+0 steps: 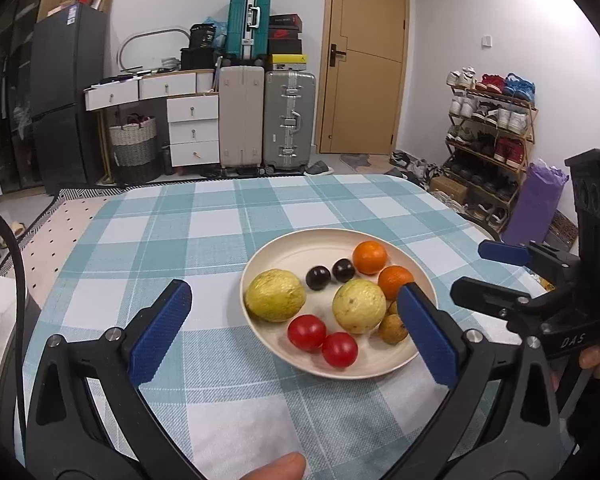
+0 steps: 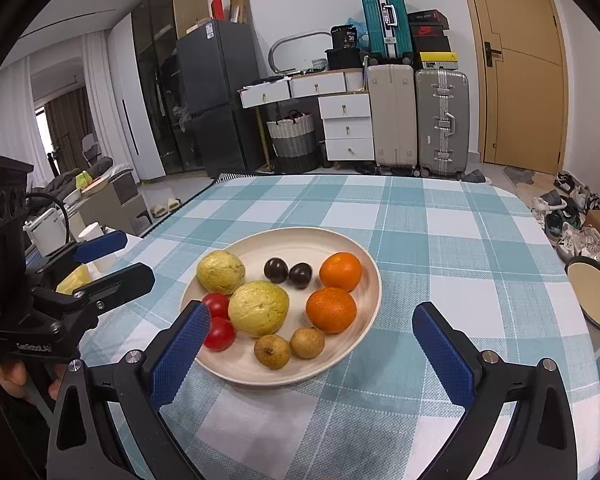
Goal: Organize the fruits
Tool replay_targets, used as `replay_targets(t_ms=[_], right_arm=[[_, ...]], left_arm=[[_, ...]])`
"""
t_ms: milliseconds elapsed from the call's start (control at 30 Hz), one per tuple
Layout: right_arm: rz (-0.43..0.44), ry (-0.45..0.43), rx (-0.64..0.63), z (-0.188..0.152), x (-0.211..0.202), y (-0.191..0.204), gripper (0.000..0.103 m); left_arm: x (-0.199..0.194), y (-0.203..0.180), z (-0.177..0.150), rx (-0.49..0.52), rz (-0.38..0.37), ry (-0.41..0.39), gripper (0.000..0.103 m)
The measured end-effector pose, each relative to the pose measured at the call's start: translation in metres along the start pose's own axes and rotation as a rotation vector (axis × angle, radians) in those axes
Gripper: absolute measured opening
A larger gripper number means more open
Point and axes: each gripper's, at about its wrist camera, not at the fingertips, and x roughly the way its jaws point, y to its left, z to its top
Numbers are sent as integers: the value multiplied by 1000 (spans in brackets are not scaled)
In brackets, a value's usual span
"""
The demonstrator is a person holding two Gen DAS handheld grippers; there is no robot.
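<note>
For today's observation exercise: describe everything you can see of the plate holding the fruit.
The plate is round, cream, shallow, with a low raised rim, matte like plastic or ceramic. It lies flat on the checked tablecloth. It holds ten fruits in pairs. Neither gripper touches it.

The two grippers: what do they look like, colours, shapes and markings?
Both the left gripper and the right gripper have black angular frames with silver bolts and two blue textured pads. White lettering marks each body. A black cable runs beside the left one.
</note>
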Motion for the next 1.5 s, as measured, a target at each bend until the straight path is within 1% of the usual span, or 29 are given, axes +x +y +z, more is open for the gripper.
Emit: replay_targets(t_ms=[300, 433, 600, 933, 1100, 1500], right_arm=[[11, -49, -32, -9, -3, 3, 103], [12, -83, -55, -11, -6, 7, 103], [6, -112, -76, -11, -9, 10, 103], [5, -123, -79, -14, -11, 10, 103], [0, -111, -95, -14, -8, 13, 103], [4, -119, -80, -14, -9, 10, 103]], left_arm=[[-2, 8, -17, -45, 33, -38, 103], [-4, 5, -19, -36, 40, -59, 103], [3, 4, -21, -30, 52, -51, 103], [4, 4, -20, -33, 54, -59, 103], [4, 4, -20, -32, 54, -62, 103], [4, 3, -19, -33, 53, -65, 103]])
